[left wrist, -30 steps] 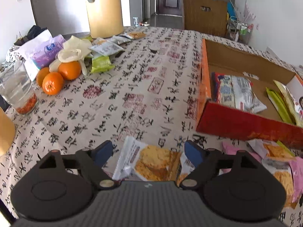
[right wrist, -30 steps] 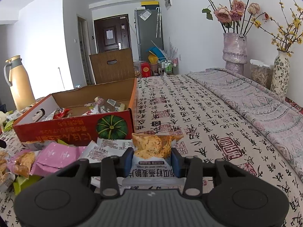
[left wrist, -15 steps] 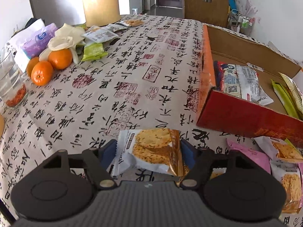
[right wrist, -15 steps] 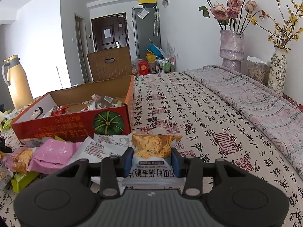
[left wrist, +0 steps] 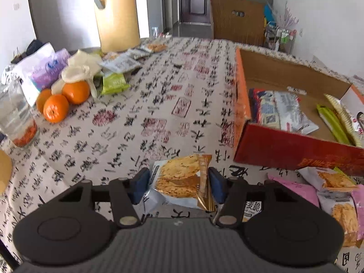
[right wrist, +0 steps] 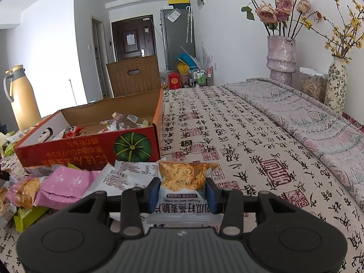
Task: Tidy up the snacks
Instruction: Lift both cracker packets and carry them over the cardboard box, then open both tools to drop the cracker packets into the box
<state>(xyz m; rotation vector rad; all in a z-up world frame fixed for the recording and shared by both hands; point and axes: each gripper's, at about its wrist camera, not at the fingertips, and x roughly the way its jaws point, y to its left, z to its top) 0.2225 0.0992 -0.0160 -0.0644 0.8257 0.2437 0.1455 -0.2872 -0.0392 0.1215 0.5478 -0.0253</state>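
Observation:
In the left wrist view my left gripper (left wrist: 178, 186) is closing its jaws on a white and gold cracker packet (left wrist: 182, 177). Both blue pads touch its sides and it tilts up off the tablecloth. The red and orange cardboard box (left wrist: 284, 150) lies to the right with several snack packets inside. In the right wrist view my right gripper (right wrist: 183, 193) is shut on a white oat crisp packet (right wrist: 184, 177), held just in front of the box (right wrist: 79, 150) at its right corner.
Loose pink and white packets (left wrist: 336, 195) lie in front of the box, seen also as a pile (right wrist: 66, 184). Oranges (left wrist: 66, 100), a glass jar (left wrist: 16, 113), a yellow thermos (left wrist: 116, 16) and more packets stand at far left. Vases (right wrist: 281, 59) stand far right.
The left jaws have come together onto the cracker packet, which has risen and tilted between the pads. The right gripper keeps its packet and has not moved.

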